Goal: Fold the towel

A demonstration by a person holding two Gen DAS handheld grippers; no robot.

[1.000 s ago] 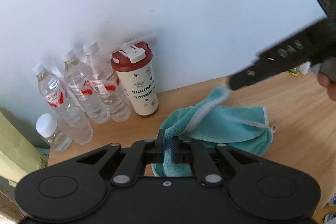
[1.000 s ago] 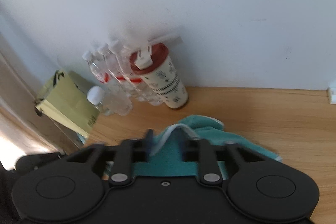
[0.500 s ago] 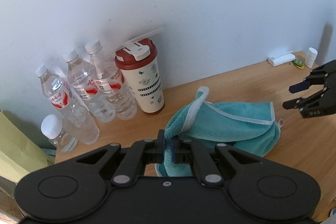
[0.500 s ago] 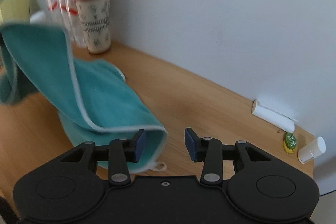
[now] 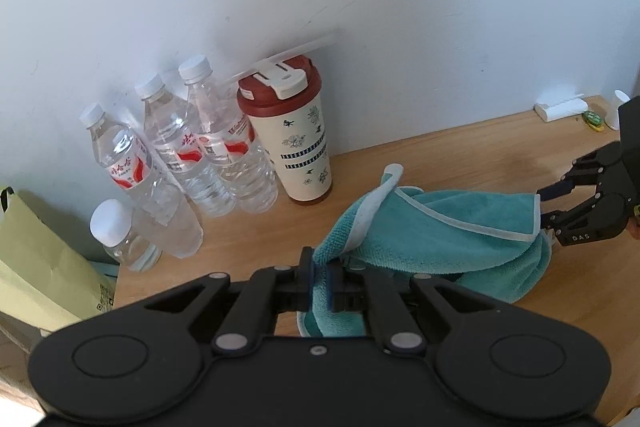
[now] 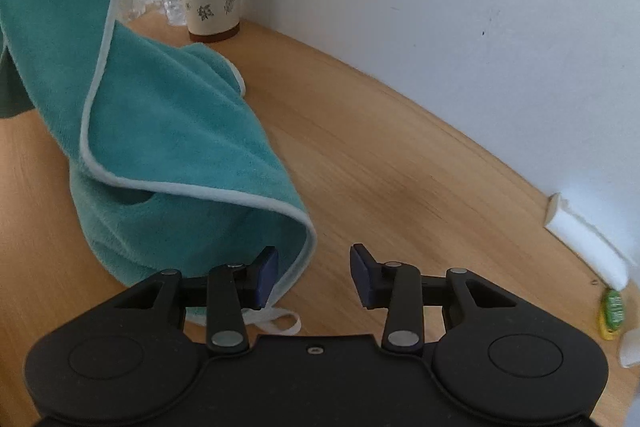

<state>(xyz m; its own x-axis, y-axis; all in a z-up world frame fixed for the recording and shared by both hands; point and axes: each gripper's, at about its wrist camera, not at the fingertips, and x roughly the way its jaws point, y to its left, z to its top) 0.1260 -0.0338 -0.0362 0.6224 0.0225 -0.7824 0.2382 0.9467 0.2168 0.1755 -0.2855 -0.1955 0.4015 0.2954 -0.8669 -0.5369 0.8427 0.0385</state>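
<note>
My left hand-held gripper is clamped on the towel; my right hand-held gripper stands half open at its corner, gripping nothing.

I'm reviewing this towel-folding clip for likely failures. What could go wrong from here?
1. The right gripper is open at the towel edge, with only its left pad at the hem; closing now may miss the cloth or catch just one layer.
2. The left gripper pinches a bunched corner; pulling may drag the pile unevenly.
3. The tumbler stands near the towel's raised corner and might be knocked.
</note>
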